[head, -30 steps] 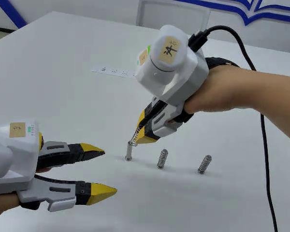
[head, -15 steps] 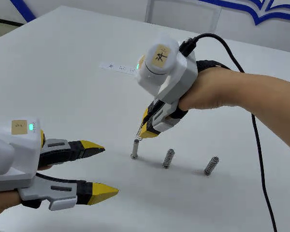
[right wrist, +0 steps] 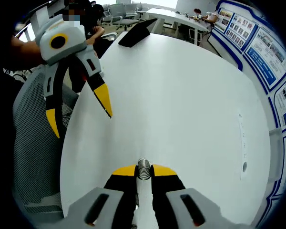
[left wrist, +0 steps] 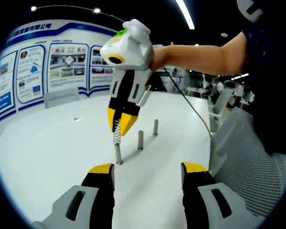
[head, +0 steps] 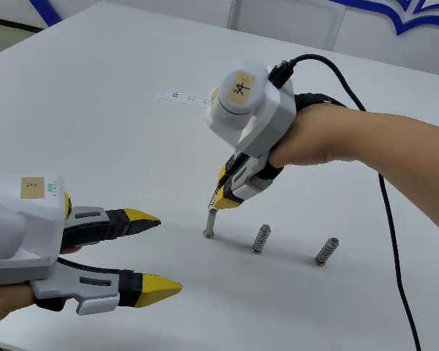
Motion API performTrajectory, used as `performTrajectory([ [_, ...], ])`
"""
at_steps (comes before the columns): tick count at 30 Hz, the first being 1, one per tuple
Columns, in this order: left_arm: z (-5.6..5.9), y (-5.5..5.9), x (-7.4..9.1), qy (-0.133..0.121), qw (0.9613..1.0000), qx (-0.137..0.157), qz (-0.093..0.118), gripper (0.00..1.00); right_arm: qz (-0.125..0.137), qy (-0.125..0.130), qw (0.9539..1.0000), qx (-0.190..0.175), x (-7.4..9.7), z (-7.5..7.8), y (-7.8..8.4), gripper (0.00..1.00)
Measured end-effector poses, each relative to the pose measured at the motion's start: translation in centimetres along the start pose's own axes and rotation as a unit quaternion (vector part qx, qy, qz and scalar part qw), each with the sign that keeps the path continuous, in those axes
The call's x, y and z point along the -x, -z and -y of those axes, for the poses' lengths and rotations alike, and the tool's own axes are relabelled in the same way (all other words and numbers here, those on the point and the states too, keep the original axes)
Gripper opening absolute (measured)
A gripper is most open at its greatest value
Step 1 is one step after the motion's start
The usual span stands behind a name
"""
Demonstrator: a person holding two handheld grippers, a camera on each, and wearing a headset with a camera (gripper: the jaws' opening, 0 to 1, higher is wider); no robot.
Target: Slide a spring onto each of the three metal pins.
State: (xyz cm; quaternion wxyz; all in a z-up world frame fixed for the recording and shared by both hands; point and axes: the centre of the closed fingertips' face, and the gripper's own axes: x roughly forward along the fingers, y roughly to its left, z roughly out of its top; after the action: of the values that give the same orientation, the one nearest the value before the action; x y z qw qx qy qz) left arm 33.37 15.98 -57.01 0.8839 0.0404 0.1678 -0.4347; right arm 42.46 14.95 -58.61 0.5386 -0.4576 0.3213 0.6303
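- A spring (left wrist: 117, 133) is gripped between the clenched jaws of the right gripper (head: 221, 200).
- The spring is held upright just above the bare left pin (head: 210, 224); whether the two touch cannot be told.
- The middle pin (head: 260, 238) and the right pin (head: 326, 251) are each sleeved by a spring and stand on the table (head: 95, 110).
- The left gripper (head: 168, 252) is held released and empty, jaws spread, left of the pins and apart from them.

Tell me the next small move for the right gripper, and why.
Probably lower the right gripper straight down. Its spring hangs almost in line just above the bare pin, and the middle spring and outer spring already stand seated on their pins.
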Motion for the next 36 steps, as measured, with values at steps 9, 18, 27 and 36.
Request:
performTrajectory([
  [9, -0.2, 0.4, 0.2, -0.003, 1.0000, 0.004, 0.000, 0.57, -0.015, -0.007, 0.9999, 0.001, -0.9, -0.1, 0.3, 0.12],
  [18, -0.4, 0.6, 0.3, -0.004, 1.0000, 0.006, 0.000, 0.56, -0.041, -0.018, 0.9990, 0.002, -2.4, -0.4, 0.7, 0.12],
  [27, -0.4, 0.7, 0.2, -0.003, 1.0000, 0.008, -0.001, 0.56, -0.050, -0.032, 0.9983, -0.003, -4.1, -1.0, 1.1, 0.12],
  [36, -0.6, 0.8, 0.1, -0.001, 1.0000, 0.008, -0.002, 0.56, -0.057, -0.027, 0.9980, 0.000, -5.1, -1.4, 1.4, 0.12],
])
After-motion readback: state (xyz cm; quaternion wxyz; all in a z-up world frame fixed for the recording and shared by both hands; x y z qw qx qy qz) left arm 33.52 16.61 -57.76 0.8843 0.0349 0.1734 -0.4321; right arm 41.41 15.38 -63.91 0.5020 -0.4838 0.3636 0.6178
